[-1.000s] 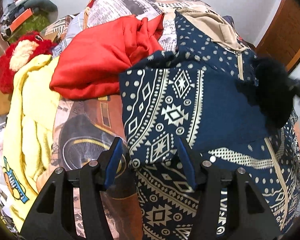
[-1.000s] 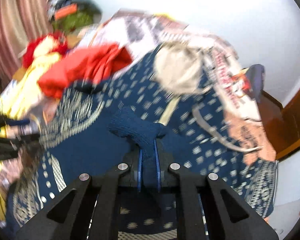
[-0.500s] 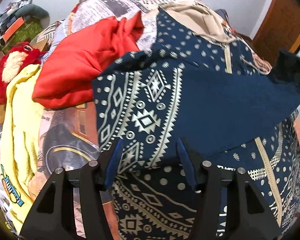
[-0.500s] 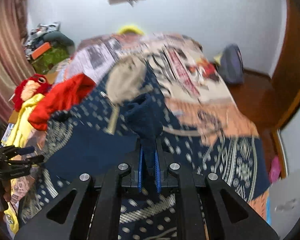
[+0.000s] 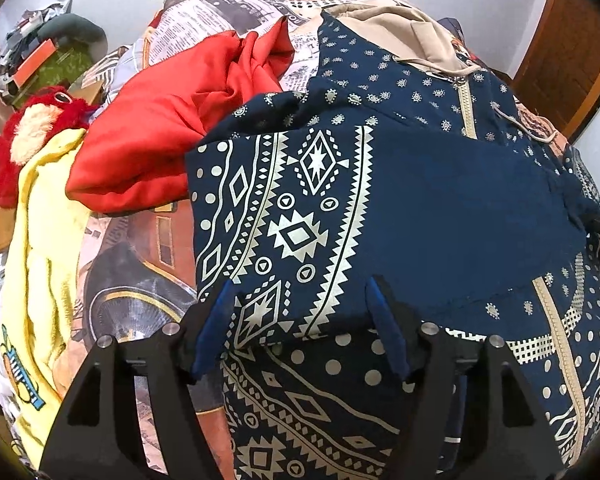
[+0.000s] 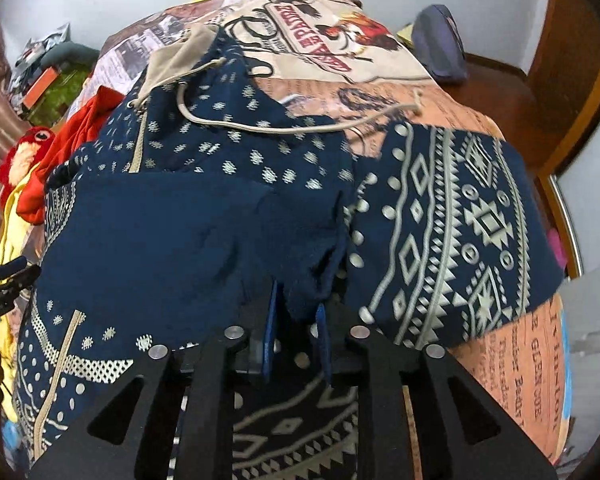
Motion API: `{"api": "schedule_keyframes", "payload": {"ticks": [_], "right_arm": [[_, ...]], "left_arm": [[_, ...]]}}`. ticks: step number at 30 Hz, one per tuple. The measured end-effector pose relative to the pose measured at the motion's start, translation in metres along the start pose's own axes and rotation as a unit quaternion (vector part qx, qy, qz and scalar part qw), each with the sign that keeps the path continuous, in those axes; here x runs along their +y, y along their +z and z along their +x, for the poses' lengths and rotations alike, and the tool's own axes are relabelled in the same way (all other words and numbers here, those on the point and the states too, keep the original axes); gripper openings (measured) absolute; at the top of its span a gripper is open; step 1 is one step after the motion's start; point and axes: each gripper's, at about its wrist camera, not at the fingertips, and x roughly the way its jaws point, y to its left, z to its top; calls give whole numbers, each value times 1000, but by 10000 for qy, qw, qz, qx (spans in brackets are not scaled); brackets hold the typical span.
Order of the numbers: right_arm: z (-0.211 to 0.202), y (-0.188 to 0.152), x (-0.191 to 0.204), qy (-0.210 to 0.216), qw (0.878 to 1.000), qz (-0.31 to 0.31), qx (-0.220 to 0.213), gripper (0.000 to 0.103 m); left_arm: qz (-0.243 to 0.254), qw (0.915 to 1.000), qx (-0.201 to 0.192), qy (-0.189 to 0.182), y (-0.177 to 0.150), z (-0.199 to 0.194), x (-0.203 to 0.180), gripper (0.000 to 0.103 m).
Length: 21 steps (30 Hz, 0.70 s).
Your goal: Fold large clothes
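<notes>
A bed (image 6: 512,408) with a newspaper-print cover fills both views and carries all the clothes. The navy patterned hoodie (image 5: 440,208) lies spread over its near and right part, tan hood (image 5: 396,36) at the far end, one sleeve folded across the chest so that the plain navy inside faces up. Left of it a red garment (image 5: 152,132) lies crumpled, touching the hoodie's left edge. Farther left, a yellow garment (image 5: 40,264) runs along the bed's left side, with a red plush toy (image 5: 24,136) at its far end.

The left tool (image 5: 300,328) hangs over the folded sleeve's near edge, its blue fingers (image 5: 212,332) wide apart with cloth between them but not pinched. The right tool (image 6: 296,344) has its fingers drawn close, clamped on a bunched navy cuff (image 6: 304,280) of the hoodie.
</notes>
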Motion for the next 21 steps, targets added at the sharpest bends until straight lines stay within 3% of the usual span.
{"api": "schedule_keyframes", "payload": {"ticks": [8, 10, 13, 21], "right_arm": [[-48, -9, -27, 12, 9987, 344, -382, 20], [-64, -8, -39, -106, 9971, 474, -580, 36], [-86, -6, -60, -182, 9923, 800, -924, 50], [-87, -1, -115, -351, 9824, 1586, -920, 52]], "left_arm": [[129, 9995, -270, -27, 9, -28, -12, 67], [163, 9988, -445, -76, 15, -41, -17, 67], [183, 9969, -728, -226, 25, -59, -26, 67], [285, 9886, -1326, -649, 55, -94, -49, 67]]}}
